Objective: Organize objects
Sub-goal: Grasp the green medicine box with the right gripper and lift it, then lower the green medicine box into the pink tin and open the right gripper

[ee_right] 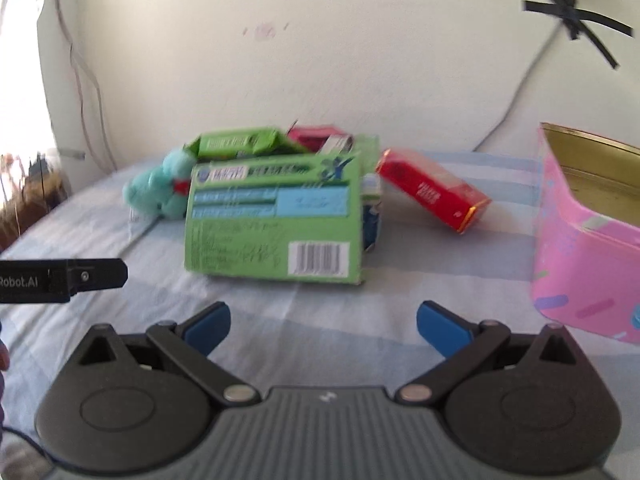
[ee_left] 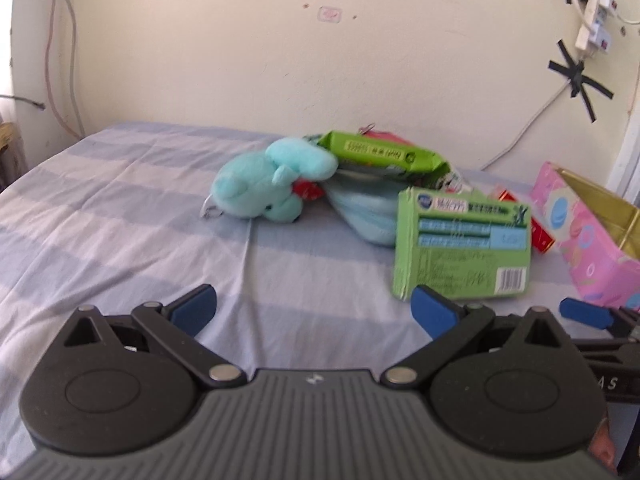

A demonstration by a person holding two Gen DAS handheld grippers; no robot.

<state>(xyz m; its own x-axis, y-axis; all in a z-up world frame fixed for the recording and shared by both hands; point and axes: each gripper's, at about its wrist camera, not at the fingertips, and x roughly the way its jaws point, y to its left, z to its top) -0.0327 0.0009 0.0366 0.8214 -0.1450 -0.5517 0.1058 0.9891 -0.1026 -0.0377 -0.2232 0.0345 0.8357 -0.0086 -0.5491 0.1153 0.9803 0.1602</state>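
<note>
Item 1, left gripper (ee_left: 314, 306): blue-padded fingers spread wide, nothing between them, hovering low over the blue-and-white striped bed sheet (ee_left: 120, 216).

Item 2, right gripper (ee_right: 323, 326): likewise spread wide and empty, aimed at the pile.

Item 3, flat green cardboard box with a barcode (ee_right: 276, 220): propped on its long edge nearest the right gripper, leaning back against the heap.

Item 4, mint-green plush toy with a metal key ring (ee_left: 272, 182): lying at the pile's left end, touching a pale blue soft bundle (ee_left: 366, 212).

Item 5, crinkled green foil packet (ee_left: 384, 154): resting on top of the bundle.

Item 6, red glossy carton (ee_right: 436, 194): tilted, just right of the green box.

Item 7, pink patterned tin with a gold interior (ee_right: 584, 236): open, apparently empty, at far right.

Step in hand, judged: the approach, with no item yet gripped. The tin looks the likely container. Next move calls for the right gripper to advance and straddle the green box's upper edge, closing across its thin dimension; the box stands loosely, so a nudge may topple it.
</note>
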